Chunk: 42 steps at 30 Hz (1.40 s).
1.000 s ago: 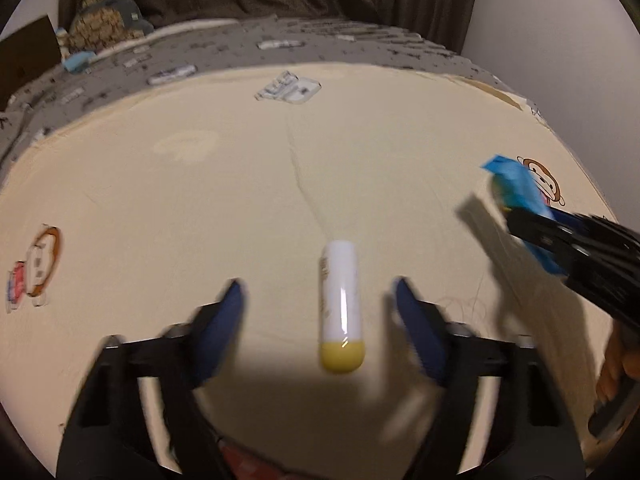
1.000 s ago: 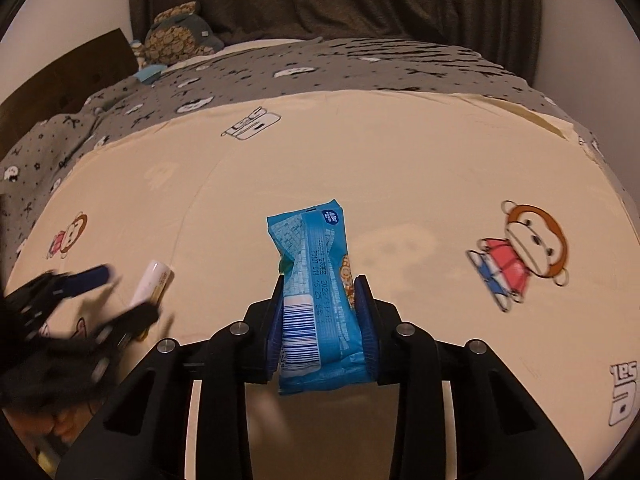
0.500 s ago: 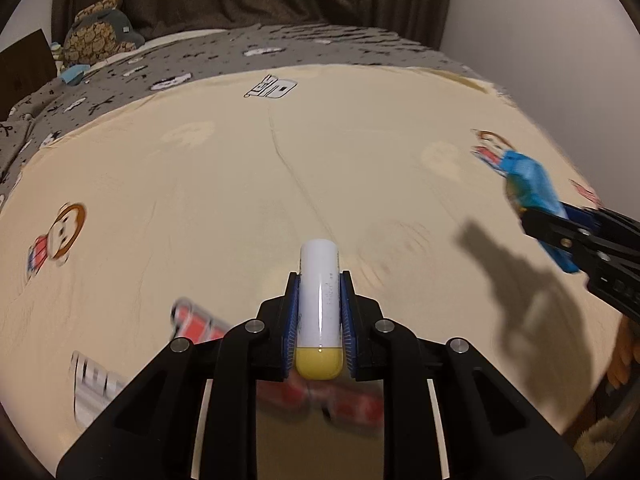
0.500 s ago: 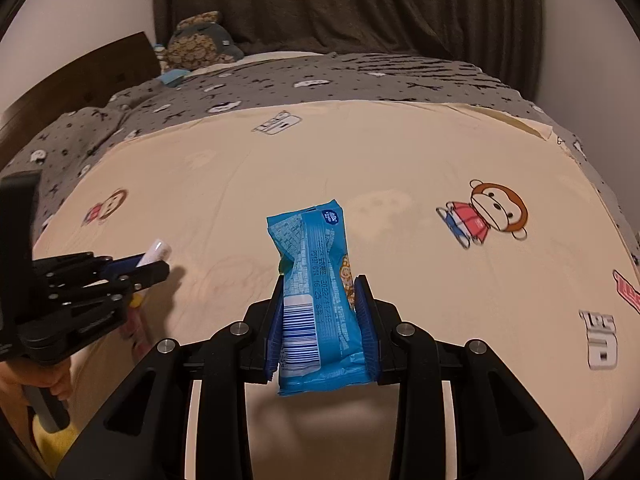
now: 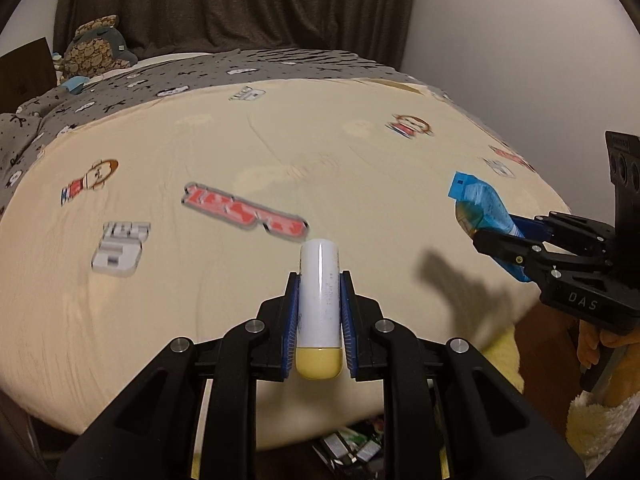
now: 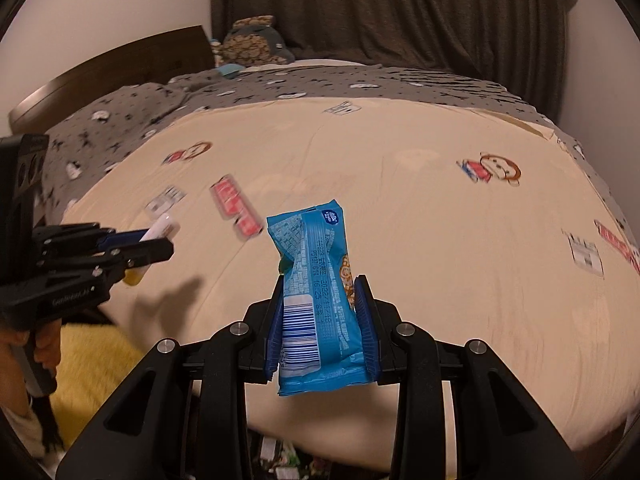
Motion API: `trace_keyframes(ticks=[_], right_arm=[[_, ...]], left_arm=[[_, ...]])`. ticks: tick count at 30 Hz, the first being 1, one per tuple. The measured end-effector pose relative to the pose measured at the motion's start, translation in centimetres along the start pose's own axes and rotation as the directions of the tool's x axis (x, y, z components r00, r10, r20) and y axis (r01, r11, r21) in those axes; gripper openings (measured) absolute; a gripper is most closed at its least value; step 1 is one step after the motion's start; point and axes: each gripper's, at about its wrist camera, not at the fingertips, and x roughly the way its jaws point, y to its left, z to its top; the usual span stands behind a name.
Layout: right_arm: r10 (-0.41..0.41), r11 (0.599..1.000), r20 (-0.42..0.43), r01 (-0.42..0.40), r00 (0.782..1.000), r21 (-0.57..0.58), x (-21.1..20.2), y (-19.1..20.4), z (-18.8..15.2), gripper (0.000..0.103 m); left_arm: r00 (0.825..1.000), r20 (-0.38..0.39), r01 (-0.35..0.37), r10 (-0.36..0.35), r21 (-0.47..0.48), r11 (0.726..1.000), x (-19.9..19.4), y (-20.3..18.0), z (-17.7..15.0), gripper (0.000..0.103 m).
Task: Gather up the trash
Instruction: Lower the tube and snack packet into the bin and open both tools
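Gripping a white tube (image 5: 320,292) with a yellow cap, the left gripper (image 5: 319,312) has its blue pads clenched on the tube's sides, the yellow end nearest the camera and the white end pointing out over the bed (image 5: 200,300). The right gripper (image 6: 320,320) is clamped on a blue wrapper (image 6: 316,292), which stands up between its pads with a barcode facing the camera. Both pieces of trash are lifted clear of the cream sheet (image 6: 440,248), which carries monkey prints and red and grey logo prints. Beyond the sheet lies a grey patterned blanket (image 6: 280,88), with a plush toy (image 6: 252,44) at the far end before a dark curtain (image 6: 380,8). In the left wrist view the right gripper shows at the right edge with the wrapper, held by a hand (image 5: 592,344). Below the bed's near edge some packets (image 5: 348,448) lie on the floor, too dim to identify.
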Motion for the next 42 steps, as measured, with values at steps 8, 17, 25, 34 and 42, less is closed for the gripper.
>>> trace_keyframes(ticks=[8, 17, 25, 34, 42], right_arm=[[-0.022, 0.999, -0.04, 0.023, 0.999, 0.03, -2.8, 1.2, -7.0, 0.034], [0.0, 0.994, -0.173, 0.019, 0.985, 0.11, -0.9, 2.2, -13.8, 0.034], [0.008, 0.994, -0.324, 0.027, 0.946, 0.105, 2.7, 3.5, -17.5, 0.034], [0.035, 0.987, -0.44, 0.038, 0.897, 0.157, 5.7, 2.8, -19.4, 0.037], [0.036, 0.985, -0.414, 0.037, 0.91, 0.168, 4.8, 2.1, -19.0, 0.055]], left_arm=[[0.997, -0.045, 0.069, -0.068, 0.022, 0.997, -2.0, -2.8, -6.9, 0.018], [0.971, -0.214, 0.109, -0.11, -0.016, 0.994, 1.7, -4.2, -13.9, 0.018], [0.926, -0.353, 0.129, -0.136, -0.043, 0.991, 5.0, -4.5, -17.8, 0.018], [0.862, -0.479, 0.153, -0.163, -0.061, 0.986, 8.5, -4.9, -20.2, 0.018], [0.86, -0.487, 0.132, -0.15, -0.072, 0.989, 8.6, -4.7, -20.5, 0.039]])
